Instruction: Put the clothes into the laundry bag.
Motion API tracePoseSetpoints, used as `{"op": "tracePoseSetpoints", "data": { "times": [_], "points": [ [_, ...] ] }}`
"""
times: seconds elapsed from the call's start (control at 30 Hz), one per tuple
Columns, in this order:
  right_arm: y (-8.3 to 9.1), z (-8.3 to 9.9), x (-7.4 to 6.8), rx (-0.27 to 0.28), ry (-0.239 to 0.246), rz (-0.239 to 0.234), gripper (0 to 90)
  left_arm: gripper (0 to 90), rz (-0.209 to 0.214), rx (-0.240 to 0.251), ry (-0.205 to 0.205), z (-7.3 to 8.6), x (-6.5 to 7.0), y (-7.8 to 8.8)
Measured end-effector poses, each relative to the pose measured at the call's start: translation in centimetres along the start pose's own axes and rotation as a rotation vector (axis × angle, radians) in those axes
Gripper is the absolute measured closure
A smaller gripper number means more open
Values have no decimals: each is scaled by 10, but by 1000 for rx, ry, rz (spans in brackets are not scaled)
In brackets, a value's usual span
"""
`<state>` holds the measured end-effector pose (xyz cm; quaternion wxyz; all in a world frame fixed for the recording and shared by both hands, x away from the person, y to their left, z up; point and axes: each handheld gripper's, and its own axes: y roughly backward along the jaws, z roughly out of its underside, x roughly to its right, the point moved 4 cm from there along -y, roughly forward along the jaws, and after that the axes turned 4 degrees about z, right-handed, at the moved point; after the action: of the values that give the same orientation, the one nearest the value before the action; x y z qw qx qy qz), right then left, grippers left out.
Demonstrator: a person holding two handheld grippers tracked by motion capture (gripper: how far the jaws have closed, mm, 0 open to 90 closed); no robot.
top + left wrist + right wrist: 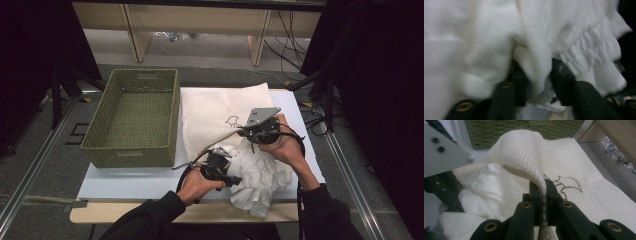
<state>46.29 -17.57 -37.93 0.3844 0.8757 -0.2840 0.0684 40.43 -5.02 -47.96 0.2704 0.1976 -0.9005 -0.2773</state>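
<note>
Looks like stuffing a crumpled white ruffled garment (pixel 260 175) into a cream mesh laundry bag with a dark line drawing on it (pixel 220 112), roughly at the halfway mark.

Right gripper (pixel 543 195) clamped tight on the lip of the mesh bag, lifting the edge up so the mouth gapes. Nice clean pinch in the right gripper view, fabric squeezed thin between the jaws.

Left gripper (pixel 537 82) down in the white cloth, a fold sitting between its jaws and bulging out around them. Pads seem to press on it, though the view is blurry, so only fairly sure of a real grip.

Where the garment is: heaped on the near right part of the pale table top (pixel 130 182), right at the bag's opening, between the two hands. Some of it tucked under the raised edge, by the look of the right gripper view. Most of it seemingly outside, spilling toward the table's front edge.

Left to do, best guess: push the rest in, then let go of the lip. Green woven basket (pixel 135 117) sitting empty at the left, maybe the final stop.

Hard to make out: how deep the cloth goes inside the bag, what kind of garment, any closure on the bag.
</note>
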Motion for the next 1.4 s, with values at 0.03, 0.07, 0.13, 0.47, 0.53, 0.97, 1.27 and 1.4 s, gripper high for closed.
{"op": "tracePoseSetpoints", "data": {
  "times": [0.03, 0.07, 0.13, 0.47, 0.53, 0.97, 1.27, 1.4],
  "points": [
    [1, 0, 0, -1, -2, 2, 874, 747, -3, 21, 19, -3, -4, 1],
    [1, 0, 0, 3, 0, -2, 874, 777, -13, 35, 26, -7, -7, 3],
    [3, -1, 0, 8, 10, 1, 874, 806, -35, 62, 37, -14, -13, 9],
    [4, -3, -2, 4, 11, -2, 874, 813, -170, 121, 24, -37, -39, 15],
    [3, -3, -3, 2, 7, -3, 874, 807, -186, 138, 41, -40, -41, 13],
    [2, 0, 1, 0, 9, 2, 875, 560, -215, 152, -37, -32, -18, 39],
    [1, -1, -1, -10, -5, 5, 874, 278, -287, 101, -29, -23, -25, 51],
    [0, -1, -1, -8, 5, 0, 874, 185, -303, 65, -16, -25, -36, 38]
  ]
}}
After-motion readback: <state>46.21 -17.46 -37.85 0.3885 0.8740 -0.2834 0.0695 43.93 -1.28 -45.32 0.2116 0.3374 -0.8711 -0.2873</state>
